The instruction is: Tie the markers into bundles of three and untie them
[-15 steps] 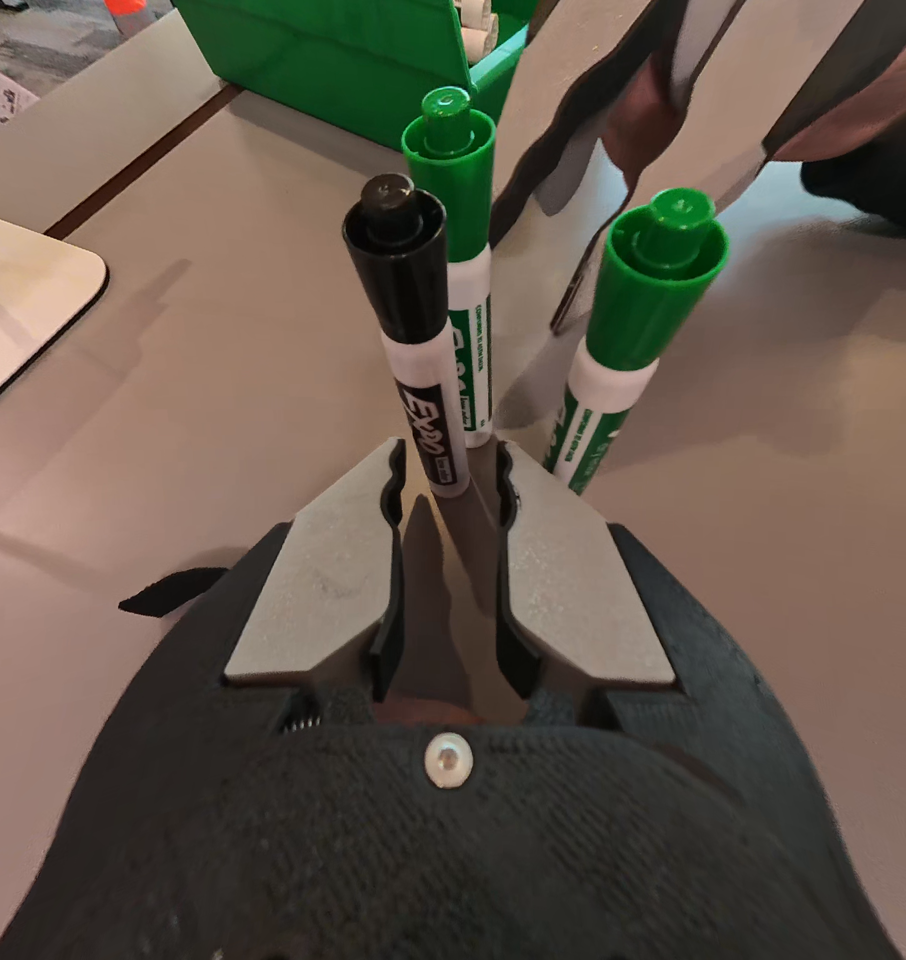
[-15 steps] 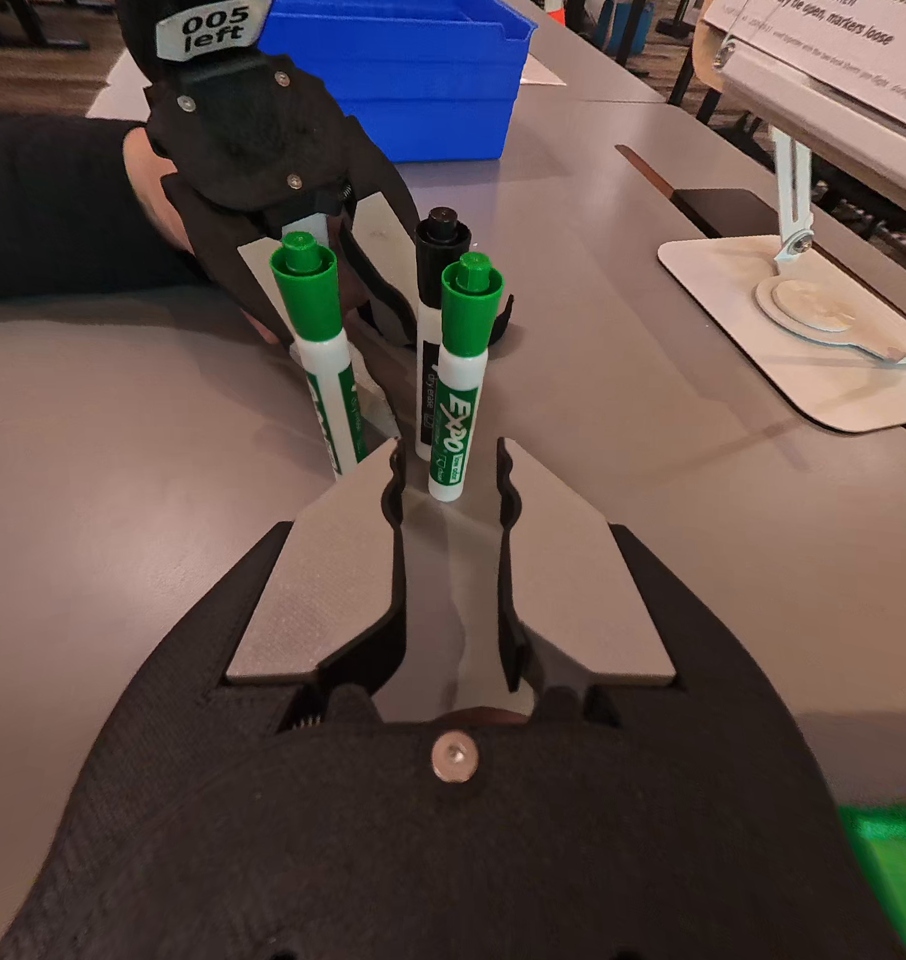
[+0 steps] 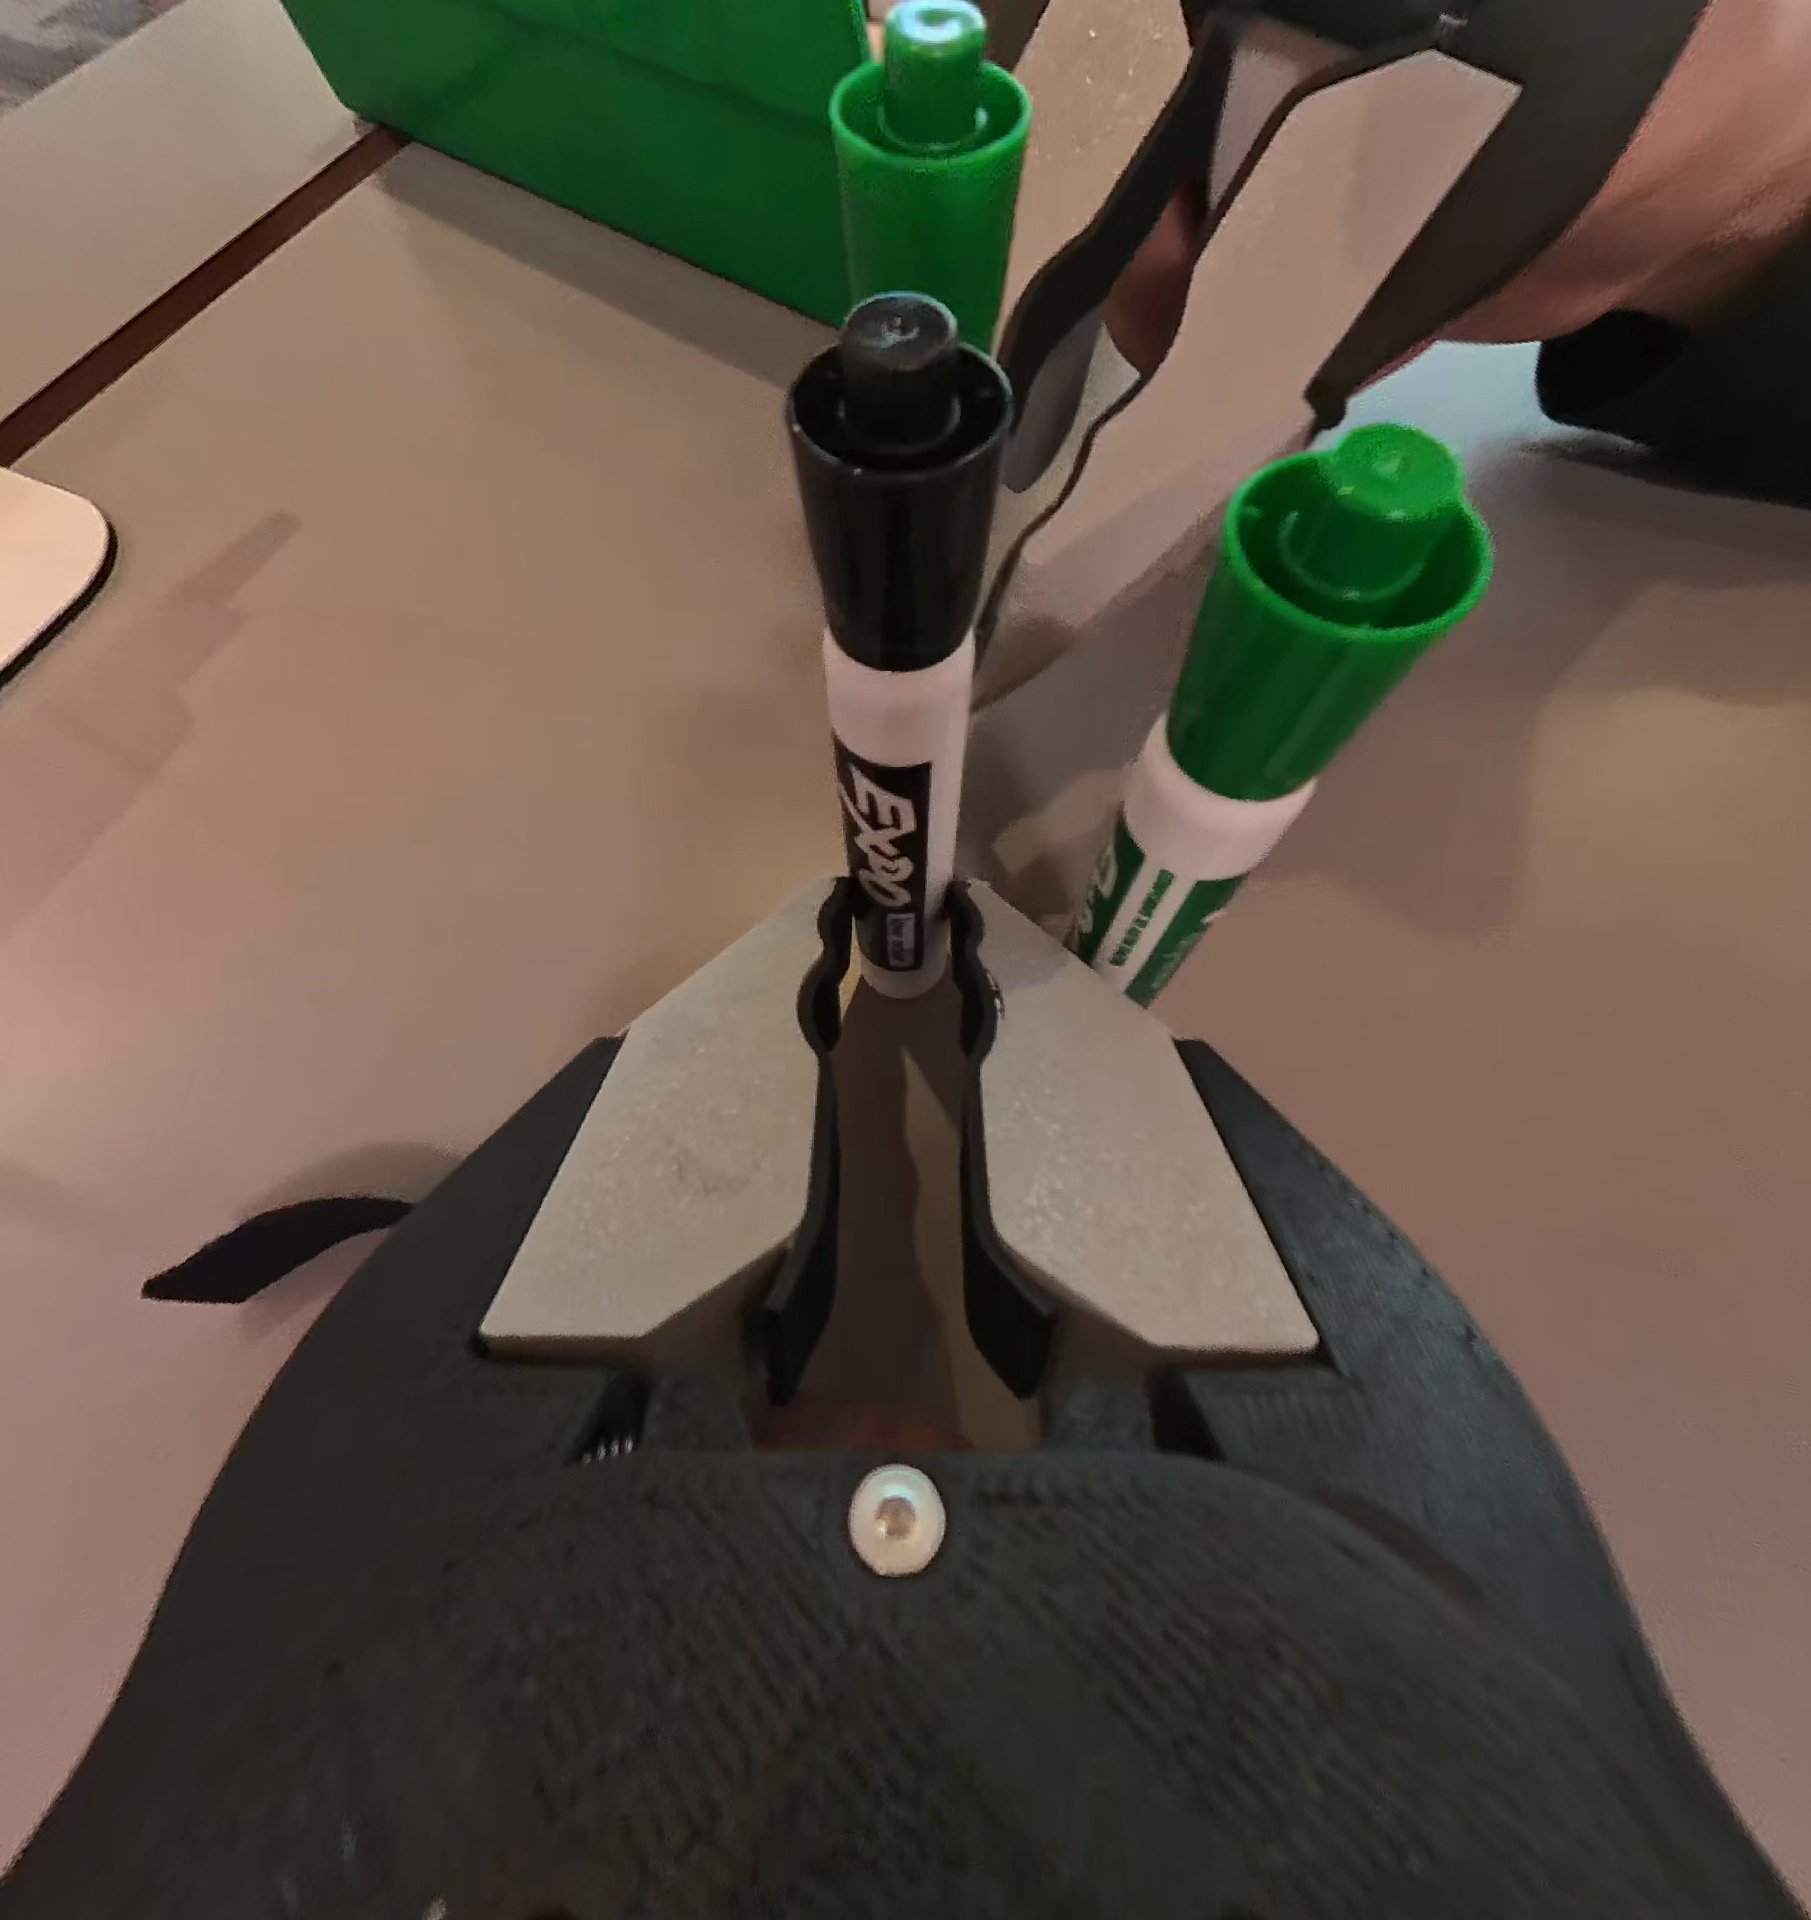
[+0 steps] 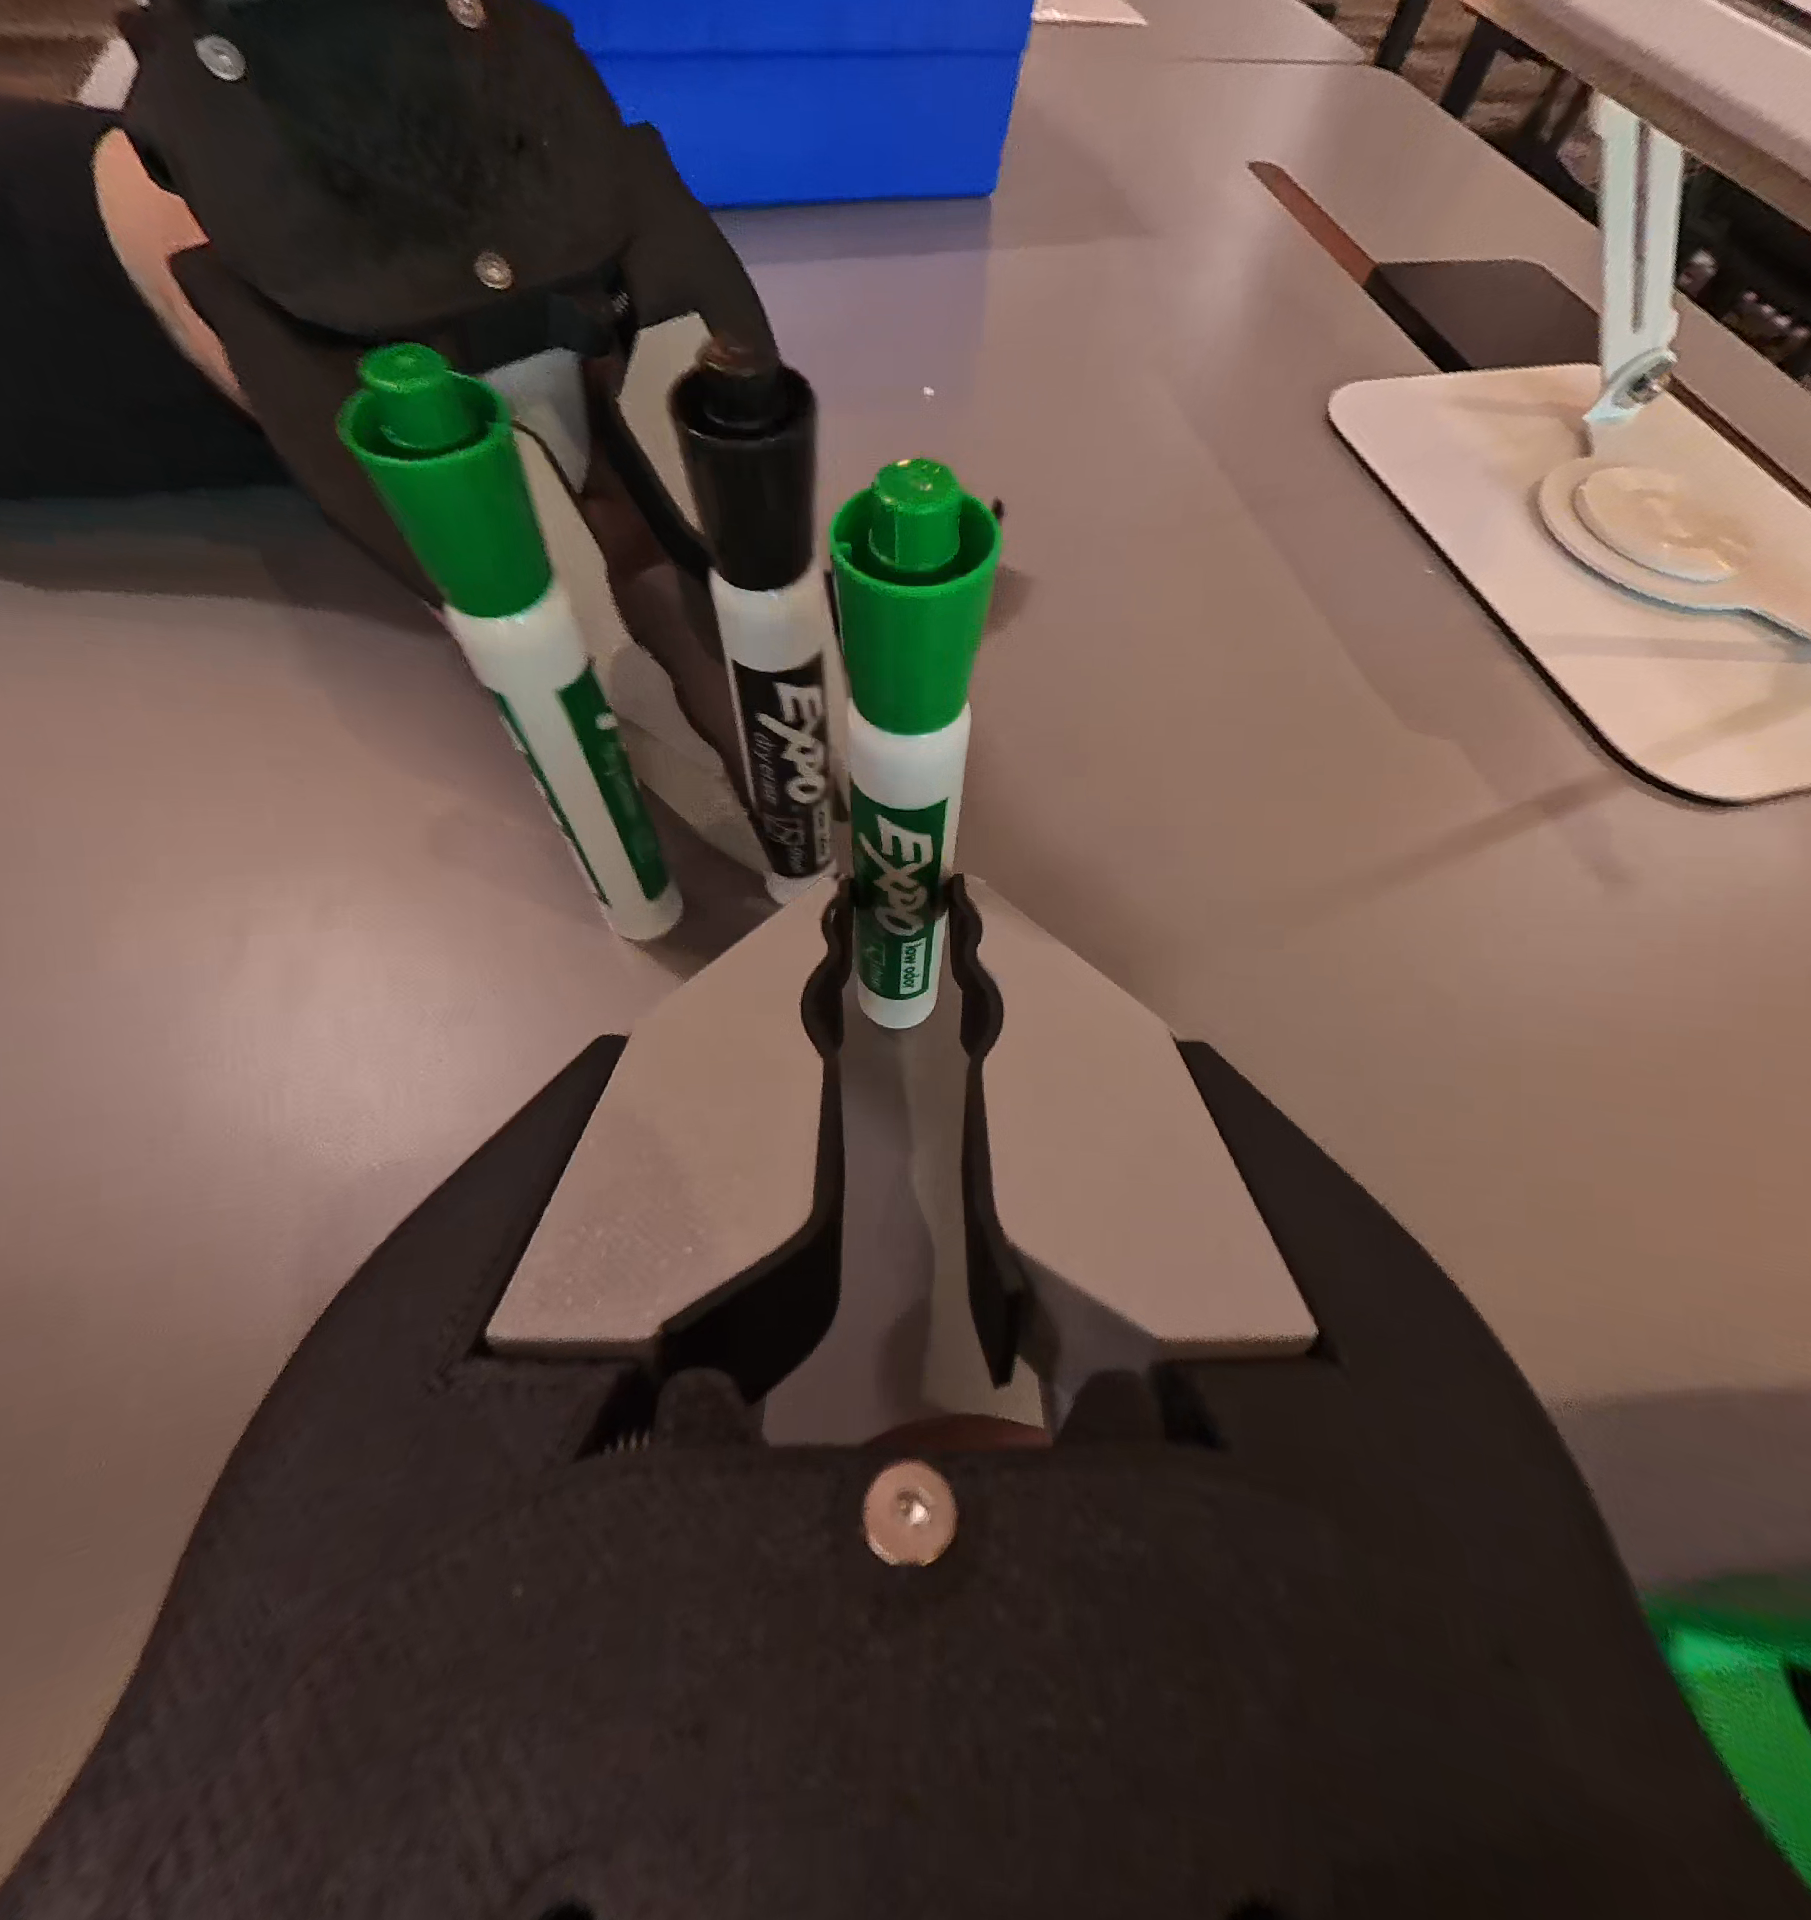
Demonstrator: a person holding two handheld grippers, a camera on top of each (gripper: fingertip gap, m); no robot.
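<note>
- The left gripper (image 3: 899, 940) pinches the black marker (image 3: 896, 665) low on its white barrel, both pads pressed against its sides, the marker standing upright with its cap end up.
- The right gripper (image 4: 901, 940) likewise clamps a green marker (image 4: 906, 748) near its bottom end, held upright with pads against the barrel.
- A second green marker (image 4: 527, 665) stands free on the grey table (image 4: 1244, 831), leaning a little, just beside the two held ones; no band or tie shows on any of them.
- The markers look light, stiff and smooth: hard plastic tubes that probably turn or slide between pads if squeezed weakly, yet are unlikely to be harmed by a firm pinch.
- Holding so low leaves a long lever above the pads, so a knock on the cap could likely tip one; a hold nearer mid-barrel would seem steadier for bundling.
- The free marker seems easy to topple with a light bump.
- A green bin (image 3: 610, 135) sits behind them on the table.
</note>
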